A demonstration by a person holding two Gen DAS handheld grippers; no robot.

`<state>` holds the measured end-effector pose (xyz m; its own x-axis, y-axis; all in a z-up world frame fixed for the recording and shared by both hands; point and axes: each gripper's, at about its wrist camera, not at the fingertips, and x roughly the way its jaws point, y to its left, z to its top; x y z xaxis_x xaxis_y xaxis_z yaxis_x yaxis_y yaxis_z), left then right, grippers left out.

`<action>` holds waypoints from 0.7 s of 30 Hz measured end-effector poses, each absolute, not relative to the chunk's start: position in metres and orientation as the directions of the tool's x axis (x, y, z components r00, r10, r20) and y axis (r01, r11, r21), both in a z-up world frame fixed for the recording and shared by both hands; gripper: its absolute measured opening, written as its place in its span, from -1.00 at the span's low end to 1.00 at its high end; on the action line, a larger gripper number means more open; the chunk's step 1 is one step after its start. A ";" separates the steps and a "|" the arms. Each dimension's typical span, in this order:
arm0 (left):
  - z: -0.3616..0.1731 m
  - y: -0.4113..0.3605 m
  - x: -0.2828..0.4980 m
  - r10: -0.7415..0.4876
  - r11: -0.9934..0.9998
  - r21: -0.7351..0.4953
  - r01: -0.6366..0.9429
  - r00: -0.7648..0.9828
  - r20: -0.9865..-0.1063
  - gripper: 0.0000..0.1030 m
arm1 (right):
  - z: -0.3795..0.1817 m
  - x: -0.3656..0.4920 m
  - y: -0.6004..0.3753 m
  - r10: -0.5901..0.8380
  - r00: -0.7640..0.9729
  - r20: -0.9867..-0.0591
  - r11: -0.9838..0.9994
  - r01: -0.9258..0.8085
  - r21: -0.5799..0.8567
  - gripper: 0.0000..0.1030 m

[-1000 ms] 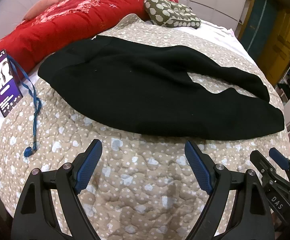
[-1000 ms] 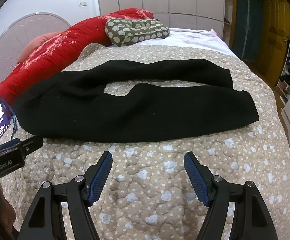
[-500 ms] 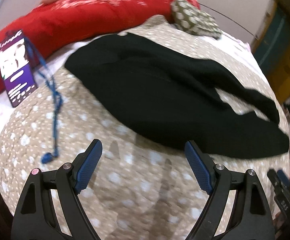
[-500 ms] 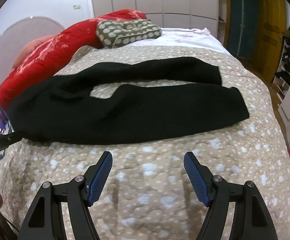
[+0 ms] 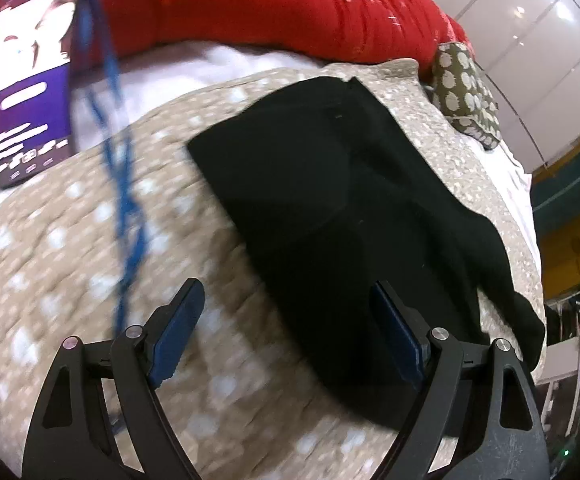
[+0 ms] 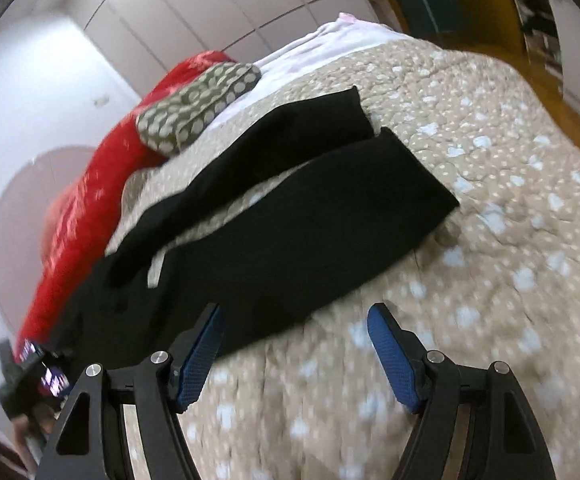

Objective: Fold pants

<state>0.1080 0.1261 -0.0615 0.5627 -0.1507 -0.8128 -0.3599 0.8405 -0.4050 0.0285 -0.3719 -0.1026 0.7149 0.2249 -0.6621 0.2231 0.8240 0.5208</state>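
Black pants (image 5: 330,208) lie flat across the beige dotted quilt (image 5: 70,240). In the left wrist view I see the waist end close up. My left gripper (image 5: 286,320) is open and empty, hovering just above the near edge of the waist, its right finger over the black cloth. In the right wrist view the two legs (image 6: 290,216) spread apart toward the far right. My right gripper (image 6: 296,340) is open and empty, over the near leg's lower edge, its left finger above the cloth.
A red duvet (image 5: 250,4) and a green dotted pillow (image 5: 466,92) lie along the far side of the bed. A purple card (image 5: 26,84) on a blue lanyard (image 5: 126,200) lies left of the waist. The bed edge drops to an orange floor (image 6: 570,100) at right.
Both grippers have moved apart and closer to the bed: the left toward the waist end, the right toward the leg ends. Both views have tilted. The pants have not moved.
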 end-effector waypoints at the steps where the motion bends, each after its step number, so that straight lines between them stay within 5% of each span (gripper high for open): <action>1: -0.062 0.124 0.112 -0.152 0.845 -0.404 -0.350 0.568 -0.809 0.64 | -0.103 0.033 -0.375 0.226 0.727 -0.649 0.813 0.226 0.536 0.32; 2: -0.064 0.121 0.117 -0.150 0.852 -0.397 -0.341 0.568 -0.809 0.55 | -0.103 0.039 -0.379 0.217 0.740 -0.637 0.805 0.233 0.545 0.09; 4: -0.069 0.115 0.127 -0.125 0.874 -0.354 -0.332 0.550 -0.825 -0.11 | -0.105 0.048 -0.384 0.196 0.741 -0.642 0.802 0.255 0.539 -0.32; 6: -0.069 0.110 0.129 -0.122 0.886 -0.343 -0.313 0.556 -0.822 -0.44 | -0.106 0.057 -0.388 0.207 0.749 -0.629 0.793 0.248 0.557 -0.90; 7: -0.067 0.108 0.127 -0.141 0.885 -0.357 -0.299 0.559 -0.817 -0.75 | -0.107 0.060 -0.389 0.221 0.749 -0.624 0.789 0.238 0.566 -0.90; 15: -0.032 0.096 0.090 -0.228 0.884 -0.414 -0.216 0.574 -0.787 -0.82 | -0.042 0.001 -0.400 0.201 0.834 -0.513 0.836 0.126 0.534 -0.92; 21: -0.030 0.081 0.037 -0.247 0.916 -0.375 -0.144 0.535 -0.808 -0.81 | -0.022 -0.063 -0.417 0.177 0.823 -0.539 0.869 0.126 0.478 -0.92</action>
<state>0.0367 0.0808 -0.0304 0.5345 -0.2472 -0.8082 -0.1437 0.9158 -0.3752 -0.0630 -0.4174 -0.0218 0.8233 0.1772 -0.5393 0.1258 0.8695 0.4777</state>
